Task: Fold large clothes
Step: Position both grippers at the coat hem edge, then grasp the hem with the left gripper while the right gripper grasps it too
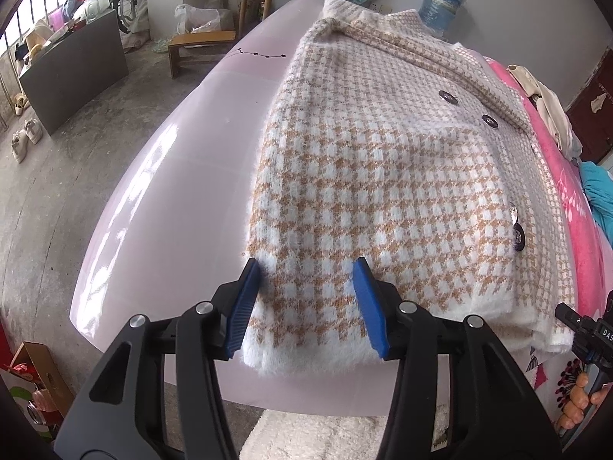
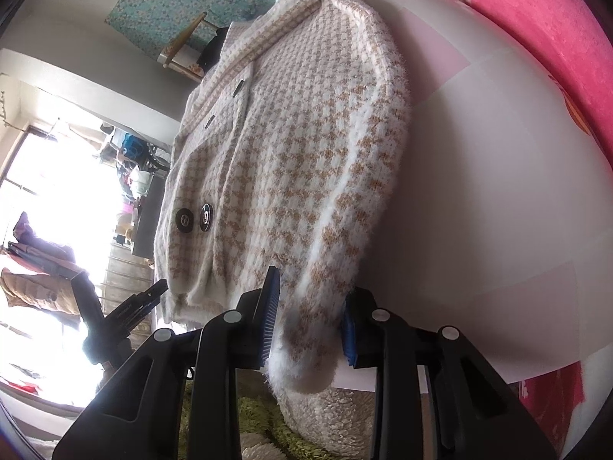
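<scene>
A fluffy tan-and-white houndstooth knit cardigan lies flat on the pale pink surface. The left gripper has jaws wide over its hem; the right gripper, jaws wide, straddles a sleeve cuff. Only the left view shows "DAS" lettering on the other tool.

Fuzzy knit cardigan, glossy tabletop

Glossy pale pink tabletop, houndstooth knit cardigan lying flat on it from centre toward 2 o'clock, near hem overhanging the edge at 6 o'clock, pink floral blanket alongside at 3 o'clock
</scene>
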`<state>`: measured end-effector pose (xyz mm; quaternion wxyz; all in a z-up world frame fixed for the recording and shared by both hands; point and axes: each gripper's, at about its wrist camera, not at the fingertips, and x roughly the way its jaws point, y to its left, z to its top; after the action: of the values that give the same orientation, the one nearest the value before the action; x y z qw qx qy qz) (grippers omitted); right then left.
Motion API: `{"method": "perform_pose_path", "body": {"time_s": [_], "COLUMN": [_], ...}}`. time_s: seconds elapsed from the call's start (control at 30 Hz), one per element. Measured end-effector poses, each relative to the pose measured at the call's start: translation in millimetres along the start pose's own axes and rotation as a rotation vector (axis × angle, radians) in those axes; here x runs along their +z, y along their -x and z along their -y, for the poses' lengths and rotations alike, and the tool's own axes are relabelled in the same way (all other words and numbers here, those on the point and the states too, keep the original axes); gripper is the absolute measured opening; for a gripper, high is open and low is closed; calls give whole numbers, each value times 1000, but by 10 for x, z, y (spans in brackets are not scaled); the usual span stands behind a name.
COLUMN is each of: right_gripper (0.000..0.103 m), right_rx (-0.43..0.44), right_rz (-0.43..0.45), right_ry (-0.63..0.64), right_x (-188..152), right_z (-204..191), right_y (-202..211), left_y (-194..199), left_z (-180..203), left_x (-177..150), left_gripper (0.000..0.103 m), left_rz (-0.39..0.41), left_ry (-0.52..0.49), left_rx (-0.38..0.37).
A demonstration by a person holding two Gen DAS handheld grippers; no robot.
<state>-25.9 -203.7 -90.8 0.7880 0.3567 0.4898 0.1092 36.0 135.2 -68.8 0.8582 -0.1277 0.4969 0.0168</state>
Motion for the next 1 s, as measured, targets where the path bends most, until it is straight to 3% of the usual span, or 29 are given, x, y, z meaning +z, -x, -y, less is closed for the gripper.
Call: {"method": "perform_pose_path", "body": {"time_s": [0.07, 0.17, 0.23, 0.3, 0.63, 0.8, 0.9, 1.0], "right_gripper": [29, 29, 21, 10, 7, 7, 7, 8], "right_rx": [3, 7, -46, -64, -34, -68, -96, -135], "right_rz": [-3, 2, 11, 28, 107, 82, 25, -7], "right_ry": [11, 24, 67, 115, 226, 175, 125, 98], "right_x": [-3, -12, -7, 26, 120, 61, 10, -5], "right_z": [-8, -5, -50, -118, -372, -175, 16, 88], "right_y": [1, 3, 25, 105, 738, 908, 752, 611], "left_y": [14, 37, 66, 121, 850, 944, 745, 501], "left_z": [10, 12, 6, 26, 182, 148, 91, -43], "left_x": [-17, -30, -28, -29, -28, -137, -233, -255], "left_gripper": [44, 30, 14, 8, 5, 5, 5, 7], "left_rz": [12, 27, 35, 44, 153, 81, 28, -47], "left_ry": [-4, -13, -30, -62, -198, -201, -201, -144], "left_rx": [21, 58, 69, 63, -2, -60, -31, -68]}}
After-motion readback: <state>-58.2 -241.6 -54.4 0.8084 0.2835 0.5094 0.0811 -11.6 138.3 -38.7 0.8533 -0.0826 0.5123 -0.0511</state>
